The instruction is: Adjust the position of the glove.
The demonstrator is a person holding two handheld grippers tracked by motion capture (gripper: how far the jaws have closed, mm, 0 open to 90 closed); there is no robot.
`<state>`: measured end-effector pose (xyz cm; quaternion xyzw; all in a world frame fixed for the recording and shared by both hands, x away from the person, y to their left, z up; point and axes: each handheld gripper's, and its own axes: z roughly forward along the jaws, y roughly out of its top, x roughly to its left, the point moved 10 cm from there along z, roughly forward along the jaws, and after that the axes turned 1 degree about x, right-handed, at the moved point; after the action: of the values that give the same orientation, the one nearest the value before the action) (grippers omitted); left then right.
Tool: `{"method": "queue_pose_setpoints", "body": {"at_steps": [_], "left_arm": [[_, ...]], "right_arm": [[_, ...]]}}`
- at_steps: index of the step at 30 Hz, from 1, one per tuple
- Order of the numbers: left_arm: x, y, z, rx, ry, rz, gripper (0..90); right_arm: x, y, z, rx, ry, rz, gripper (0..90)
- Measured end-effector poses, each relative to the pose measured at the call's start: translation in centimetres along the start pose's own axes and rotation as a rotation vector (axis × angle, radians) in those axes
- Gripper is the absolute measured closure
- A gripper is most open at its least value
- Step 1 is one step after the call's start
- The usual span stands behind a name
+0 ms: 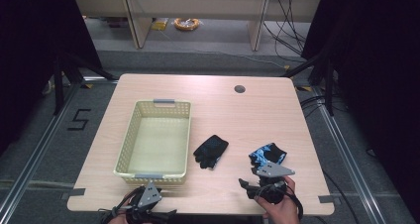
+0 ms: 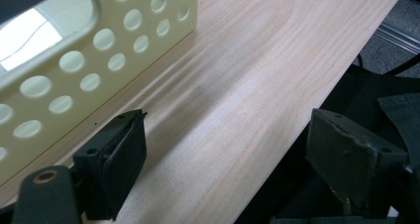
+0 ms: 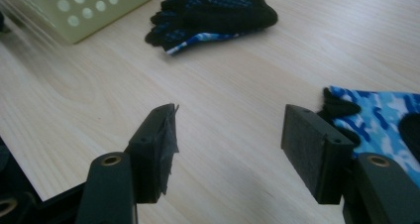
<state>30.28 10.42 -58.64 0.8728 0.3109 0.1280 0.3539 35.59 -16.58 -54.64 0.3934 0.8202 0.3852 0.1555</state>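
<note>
— While the left gripper [image 1: 146,204] is held spread at the wooden table's [image 1: 257,115] near edge, what is seen?
— A cream perforated plastic basket [image 1: 130,135] just beside it.
— And the right gripper [image 3: 225,135]?
— Released, beside a blue camouflage glove [image 3: 381,120]; a black glove [image 1: 211,151] lies mid-table.

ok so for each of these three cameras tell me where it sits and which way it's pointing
High view: above the near edge, facing forward and down on the table; both hands, both tongs: left tongs, right tongs.
Left gripper view: on the left tongs, facing the basket; open jaws.
Right gripper view: on the right tongs, facing the black glove; camouflage glove beside one jaw.
All share the basket.
</note>
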Motion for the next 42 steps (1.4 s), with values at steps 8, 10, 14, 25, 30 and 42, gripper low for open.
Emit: {"method": "queue_pose_setpoints", "body": {"at_steps": [8,10,14,25,30,42], "left_arm": [[0.0,0.0,0.0,-0.002,-0.002,-0.003,15.2],[0.0,-0.1,0.0,0.001,0.001,-0.026,15.3],[-0.1,-0.1,0.0,-0.001,-0.004,-0.029,15.3],[-0.2,0.0,-0.1,-0.01,-0.012,-0.039,15.3],[-0.1,-0.1,-0.1,-0.005,-0.012,-0.024,15.3],[-0.3,-0.1,-0.1,-0.007,-0.013,-0.037,15.3]], "right_arm": [[0.0,3.1,1.3,-0.019,0.012,-0.024,48.6],[-0.2,4.7,2.2,-0.018,0.006,-0.034,52.3],[-0.8,5.8,3.3,-0.012,0.01,-0.037,54.8],[-2.9,9.5,8.4,0.037,0.009,-0.017,63.0],[-3.6,10.4,10.3,0.06,0.031,0.017,59.1],[-4.5,9.9,13.8,0.124,0.057,0.032,52.9]]}}
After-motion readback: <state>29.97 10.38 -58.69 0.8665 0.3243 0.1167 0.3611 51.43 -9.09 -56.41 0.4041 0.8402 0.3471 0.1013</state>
